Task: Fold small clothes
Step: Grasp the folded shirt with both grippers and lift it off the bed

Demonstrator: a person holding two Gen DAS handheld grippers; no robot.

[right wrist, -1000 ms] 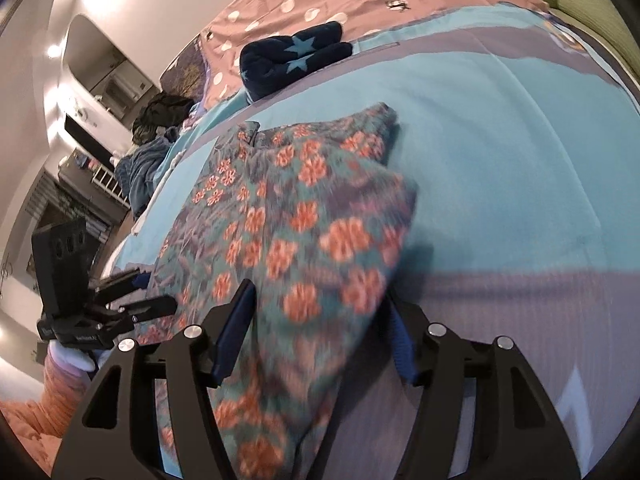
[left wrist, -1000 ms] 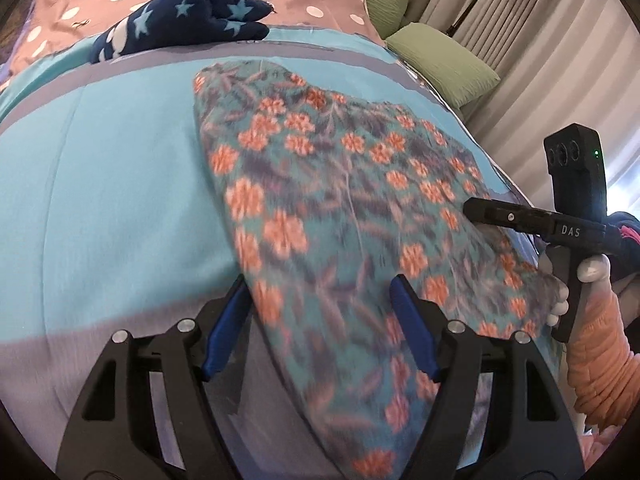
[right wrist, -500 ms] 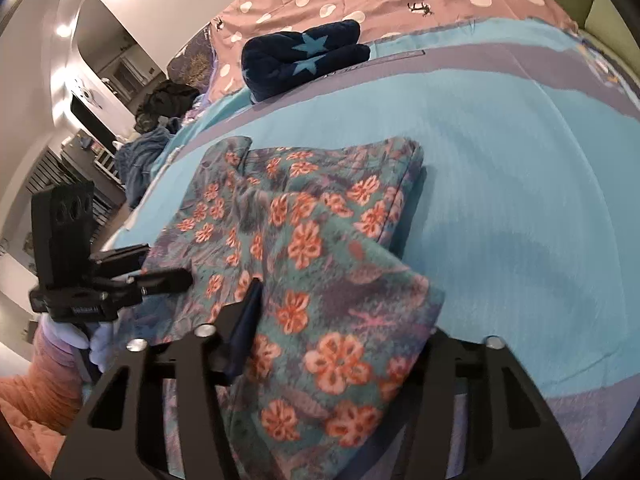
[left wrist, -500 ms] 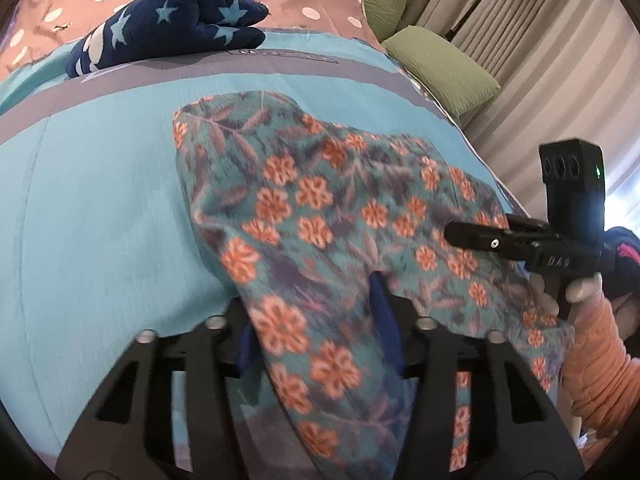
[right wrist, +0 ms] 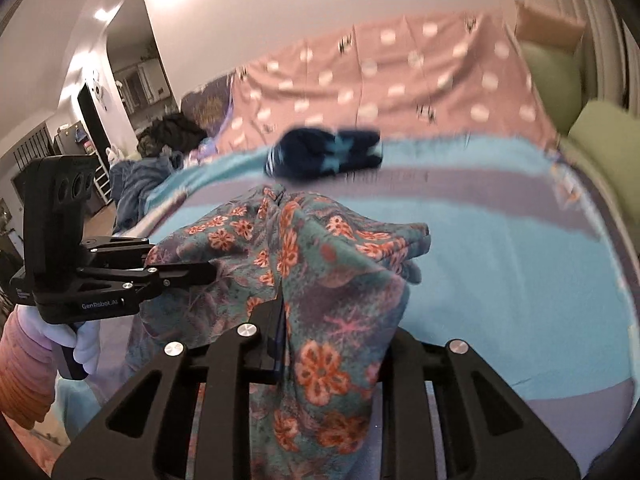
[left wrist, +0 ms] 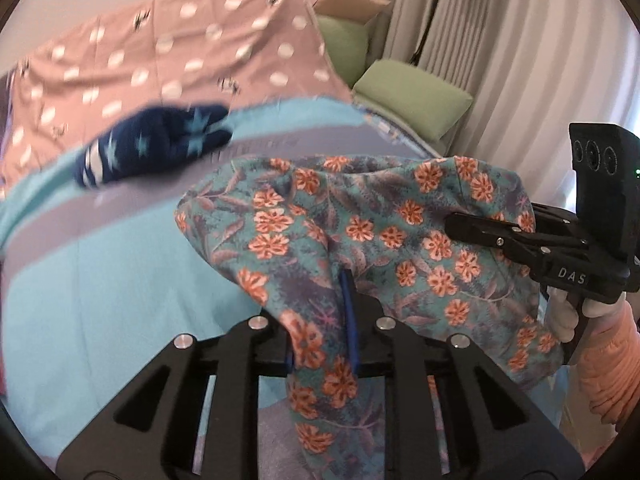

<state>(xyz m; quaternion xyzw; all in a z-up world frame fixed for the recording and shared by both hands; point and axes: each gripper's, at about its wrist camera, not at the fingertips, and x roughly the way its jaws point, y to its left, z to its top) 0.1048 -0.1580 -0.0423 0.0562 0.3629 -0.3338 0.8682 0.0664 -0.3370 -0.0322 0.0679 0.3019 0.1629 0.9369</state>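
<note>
On a bed covered with a turquoise blanket (left wrist: pixel 100 320) crossed by grey bands, a small floral garment (left wrist: pixel 360 240) of teal cloth with orange flowers is held up off the surface by two black hand-held grippers. Its near edge is raised and bunched, while its far part droops back toward the blanket.

From the left wrist view, the left gripper (left wrist: pixel 320 320) points forward and downward. Its jaws are closing, narrow now, with a fold of the floral cloth pinched between the blue pads and more cloth hanging down over the black frame. To the right in this view, the right gripper (left wrist: pixel 472 228) reaches in sideways against the garment's other corner. A white-gloved hand (left wrist: pixel 568 316) wraps its handle, with a peach-coloured ribbed sleeve (left wrist: pixel 612 364) behind it.

From the right wrist view, the right gripper's jaws are likewise closing and narrow, with a thick drape of the garment caught between them and spilling over the right-hand finger. The left gripper (right wrist: pixel 200 274) comes in level from the left, its tip against the cloth, held by another gloved hand (right wrist: pixel 80 340).

Farther back on the blanket, well apart from the garment, lies a folded navy item with pale stars (left wrist: pixel 160 144). Behind it spreads a pink polka-dot sheet (left wrist: pixel 180 48), with green cushions (left wrist: pixel 412 92) and pale curtains (left wrist: pixel 520 60) to the right.
</note>
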